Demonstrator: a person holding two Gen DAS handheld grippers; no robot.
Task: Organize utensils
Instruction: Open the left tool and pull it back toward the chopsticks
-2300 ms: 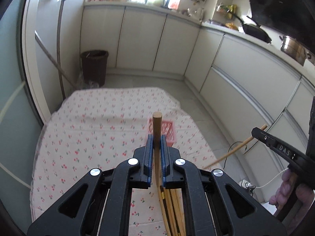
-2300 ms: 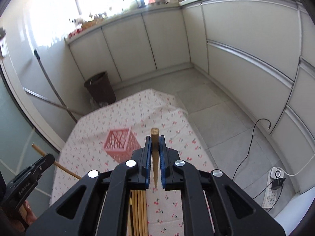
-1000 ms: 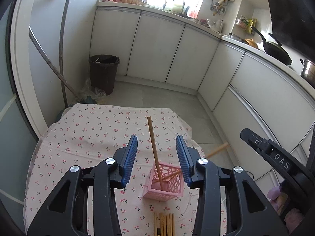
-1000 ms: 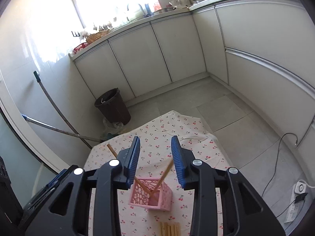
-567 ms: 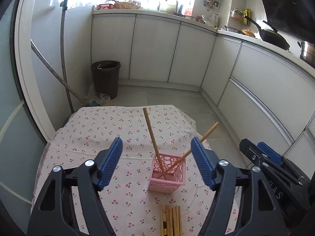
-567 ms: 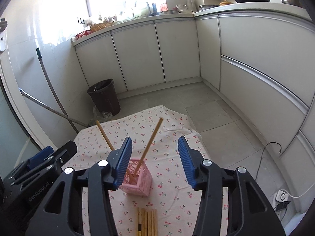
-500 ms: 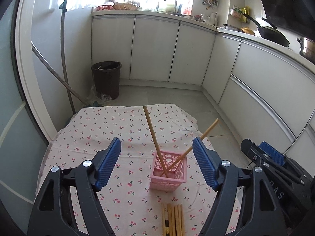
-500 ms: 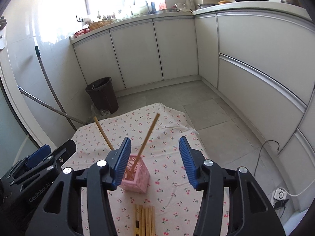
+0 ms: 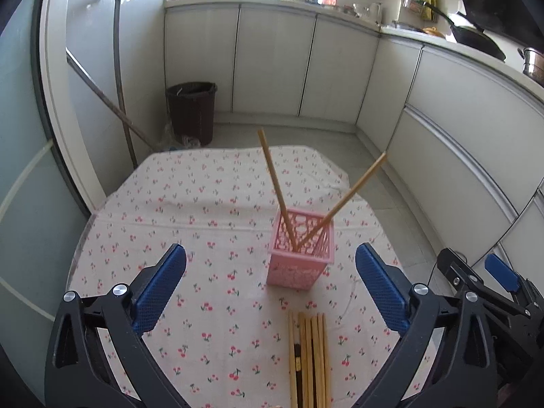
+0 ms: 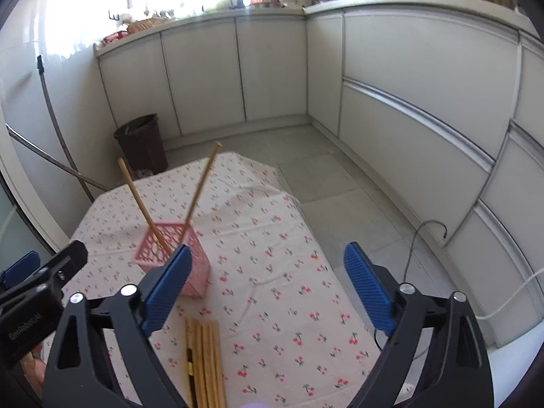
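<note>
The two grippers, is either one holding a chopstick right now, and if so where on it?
Neither. The left gripper and right gripper have just been opening, with nothing between them. Both chopsticks lean in the pink basket.

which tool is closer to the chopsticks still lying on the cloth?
About equal. Left tool straddles the bundle of chopsticks; right tool sits slightly right of it. Both open, empty.

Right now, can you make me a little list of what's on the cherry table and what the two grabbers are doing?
table cover: cherry-print cloth
holder: pink basket, upright on the cloth
in the holder: two chopsticks, leaning apart
still lying down: bundle of chopsticks, near edge, in front of the basket
left gripper: open, jaws just widened, nothing between them
right gripper: open, jaws just widened, nothing between them
</note>
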